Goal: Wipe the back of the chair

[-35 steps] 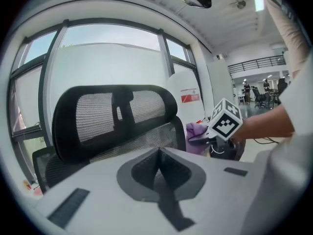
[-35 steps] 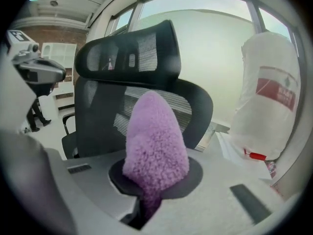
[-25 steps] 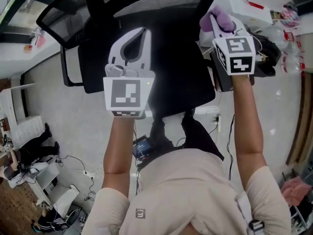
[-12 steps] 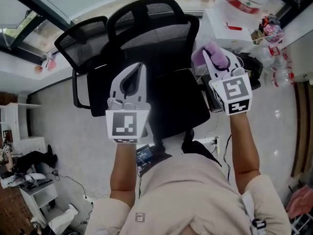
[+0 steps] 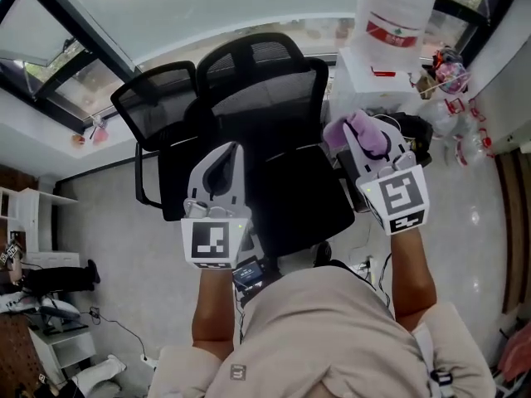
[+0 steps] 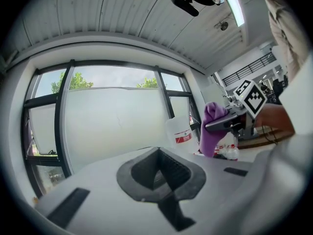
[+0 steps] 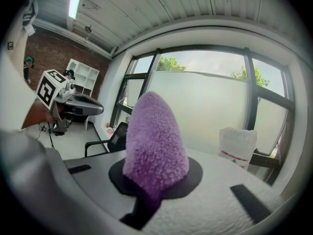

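Observation:
The black office chair stands in front of me in the head view, its mesh back [image 5: 267, 89] upright beyond the seat [image 5: 290, 191]. My left gripper [image 5: 233, 150] hovers over the seat's left part, shut with nothing in it; its closed jaws fill the left gripper view [image 6: 159, 153]. My right gripper [image 5: 370, 145] is by the chair's right side, shut on a fluffy purple cloth [image 5: 357, 131]. That cloth [image 7: 156, 141] sticks up from the jaws in the right gripper view and does not touch the chair.
A second black mesh chair [image 5: 155, 106] stands just left of the first. A large water jug [image 5: 393, 13] sits on a white stand at the right, with bottles and clutter [image 5: 452, 73] beside it. Windows run along the far wall. My own torso fills the bottom.
The view has pulled back, so the whole chair back now shows. Both grippers have come back toward my body, off the chair back. The cloth stays gripped.

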